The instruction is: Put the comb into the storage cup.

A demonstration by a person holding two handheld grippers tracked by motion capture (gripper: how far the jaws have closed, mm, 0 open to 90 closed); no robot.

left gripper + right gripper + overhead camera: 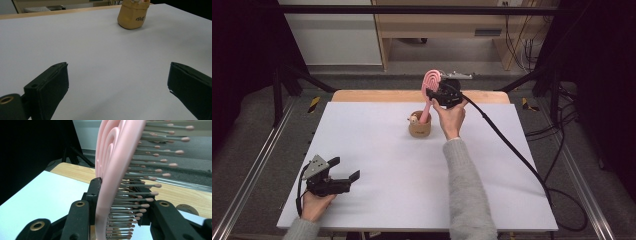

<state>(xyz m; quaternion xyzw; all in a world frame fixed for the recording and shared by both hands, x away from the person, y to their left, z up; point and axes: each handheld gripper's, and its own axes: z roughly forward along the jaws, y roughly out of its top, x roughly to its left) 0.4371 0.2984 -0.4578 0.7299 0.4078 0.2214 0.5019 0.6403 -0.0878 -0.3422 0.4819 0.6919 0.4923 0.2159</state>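
A pink hairbrush (430, 87) stands upright with its handle down in a small tan cup (419, 128) at the back middle of the white table. My right gripper (435, 94) is shut on the brush head; in the right gripper view the black jaws clamp the pink hairbrush (112, 170) across its back and bristles. The tan cup (132, 15) also holds a small pale item, too small to identify. My left gripper (343, 169) rests open near the front left corner, nothing between its jaws (117, 87).
A white board (377, 165) covers the wooden table (362, 96), whose edge shows at the back. Black cables (512, 145) trail from the right gripper across the right side. Dark frame bars and a metal rail (252, 170) flank the table.
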